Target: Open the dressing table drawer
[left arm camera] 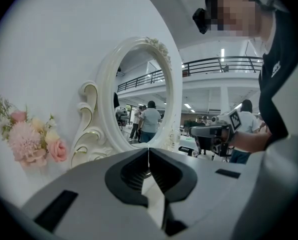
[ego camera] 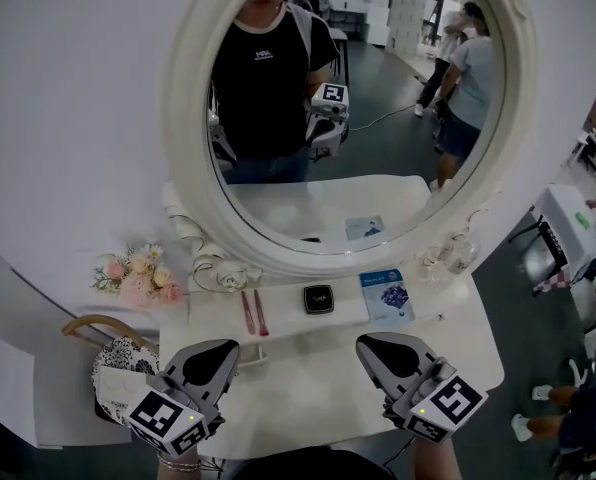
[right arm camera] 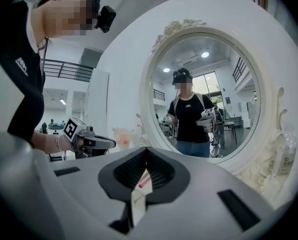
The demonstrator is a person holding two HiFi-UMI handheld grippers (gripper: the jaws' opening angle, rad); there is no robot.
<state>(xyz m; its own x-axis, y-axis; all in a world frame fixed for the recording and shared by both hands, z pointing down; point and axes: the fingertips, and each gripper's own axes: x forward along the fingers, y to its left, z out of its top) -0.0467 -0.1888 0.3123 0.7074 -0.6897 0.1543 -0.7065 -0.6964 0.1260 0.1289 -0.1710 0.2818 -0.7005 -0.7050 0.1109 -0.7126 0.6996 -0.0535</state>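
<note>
Nearest us, the left hand-held gripper (ego camera: 225, 347) and the right hand-held gripper (ego camera: 370, 344) point nearly level, side by side above the white worktop (ego camera: 308, 393), both clenched on nothing; its drawer we cannot make out; beyond, the oval mirror (ego camera: 378, 208) reflects us.

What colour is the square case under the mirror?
Black; the square case shows best in the head view.
</note>
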